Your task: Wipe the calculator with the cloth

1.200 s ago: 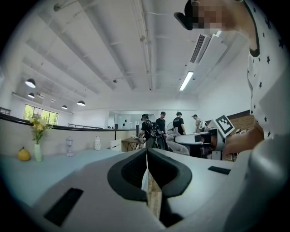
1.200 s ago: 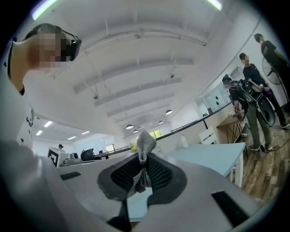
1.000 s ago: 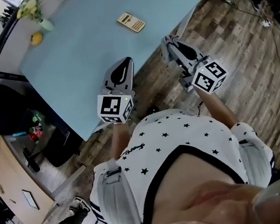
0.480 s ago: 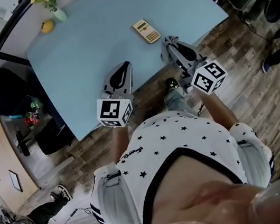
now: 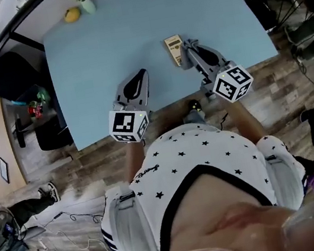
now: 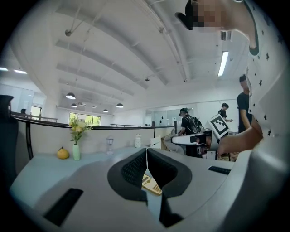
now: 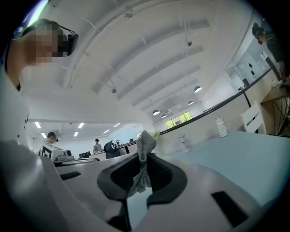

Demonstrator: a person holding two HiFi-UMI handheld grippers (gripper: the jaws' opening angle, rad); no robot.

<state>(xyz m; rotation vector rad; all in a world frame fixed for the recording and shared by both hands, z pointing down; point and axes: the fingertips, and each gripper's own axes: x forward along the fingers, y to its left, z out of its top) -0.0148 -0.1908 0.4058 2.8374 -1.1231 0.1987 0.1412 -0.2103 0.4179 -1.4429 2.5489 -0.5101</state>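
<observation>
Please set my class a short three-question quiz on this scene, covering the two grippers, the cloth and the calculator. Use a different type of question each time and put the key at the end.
1. Multiple choice: what is pinched between the jaws of the right gripper?
A. a grey cloth
B. a pen
C. nothing

2. True or false: the left gripper is shut with nothing between its jaws.

3. Fill in the blank: the calculator lies flat on the light blue ____, close to the right gripper's tips.

Key: 1 A; 2 true; 3 table.
</observation>
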